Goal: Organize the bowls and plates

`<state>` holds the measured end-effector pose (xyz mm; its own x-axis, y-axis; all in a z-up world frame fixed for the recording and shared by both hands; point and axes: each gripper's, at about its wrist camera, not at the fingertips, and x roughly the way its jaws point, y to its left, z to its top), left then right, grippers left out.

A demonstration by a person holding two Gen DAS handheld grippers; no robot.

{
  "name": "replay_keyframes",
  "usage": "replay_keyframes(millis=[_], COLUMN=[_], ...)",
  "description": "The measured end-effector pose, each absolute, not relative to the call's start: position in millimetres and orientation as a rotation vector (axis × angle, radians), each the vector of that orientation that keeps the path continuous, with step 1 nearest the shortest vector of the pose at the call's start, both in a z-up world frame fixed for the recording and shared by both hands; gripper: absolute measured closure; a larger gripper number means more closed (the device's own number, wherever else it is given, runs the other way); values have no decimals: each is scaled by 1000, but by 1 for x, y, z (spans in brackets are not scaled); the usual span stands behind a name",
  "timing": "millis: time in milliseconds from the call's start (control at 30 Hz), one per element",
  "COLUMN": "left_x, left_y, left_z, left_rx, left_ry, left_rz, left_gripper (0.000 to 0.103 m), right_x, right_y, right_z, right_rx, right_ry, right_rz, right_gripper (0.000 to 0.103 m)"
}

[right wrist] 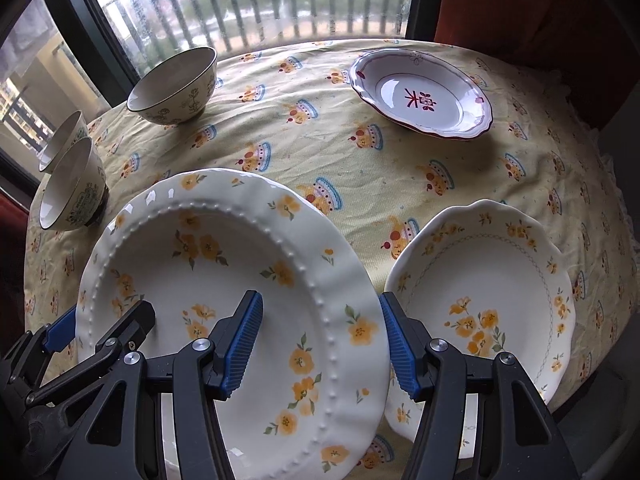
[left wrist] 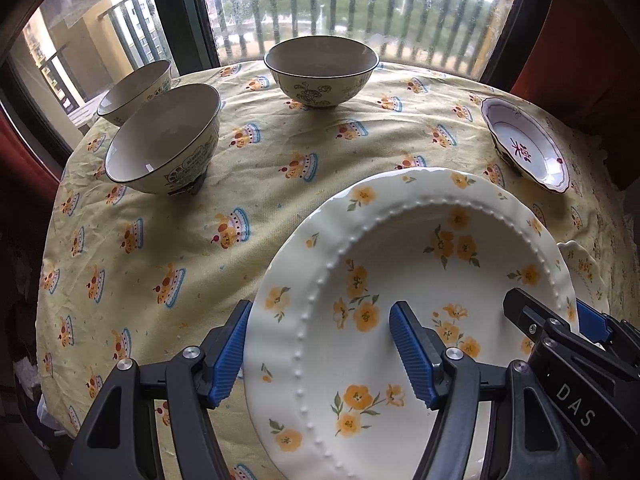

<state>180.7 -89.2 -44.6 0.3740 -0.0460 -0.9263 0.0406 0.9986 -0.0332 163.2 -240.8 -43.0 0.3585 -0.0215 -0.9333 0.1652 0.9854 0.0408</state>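
A large cream plate (left wrist: 420,248) (right wrist: 224,264) with yellow flowers and a beaded ring hangs above the table, held from both sides. My left gripper (left wrist: 324,354) (right wrist: 100,322) is shut on its left rim, one blue pad under the rim and the other on the plate's face. On the opposite rim my right gripper (right wrist: 320,342) (left wrist: 560,316) is shut the same way. A smaller scalloped flower plate (right wrist: 492,280) lies on the table, partly under the big plate's right edge. A red-rimmed dish (right wrist: 424,96) (left wrist: 524,144) sits at the far right. Three bowls stand beyond: one at the back (left wrist: 320,68) (right wrist: 176,84), two at the left (left wrist: 164,140) (left wrist: 132,88).
The round table wears a yellow patterned cloth (left wrist: 260,184) that reaches to its edge. Behind it are a window (left wrist: 340,0) with balcony railings and dark frames. Red fabric (right wrist: 520,12) hangs at the right.
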Motion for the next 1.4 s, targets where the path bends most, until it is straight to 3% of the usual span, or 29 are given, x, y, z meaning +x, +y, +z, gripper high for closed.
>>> replay_keyframes(millis=[500,1400], left_x=[161,141], left_y=[-163,-302], left_z=[-31,-62], left_rx=[-28,-73], left_ry=[1169,1246], left_rz=[-9,-43], left_gripper=[34,34], right_x=[147,134], right_y=[-316,-460], right_z=[-32,-49], right_rx=[123,79], right_ry=[1205,1238], right_rz=[-78,-116], right_gripper=[39,39])
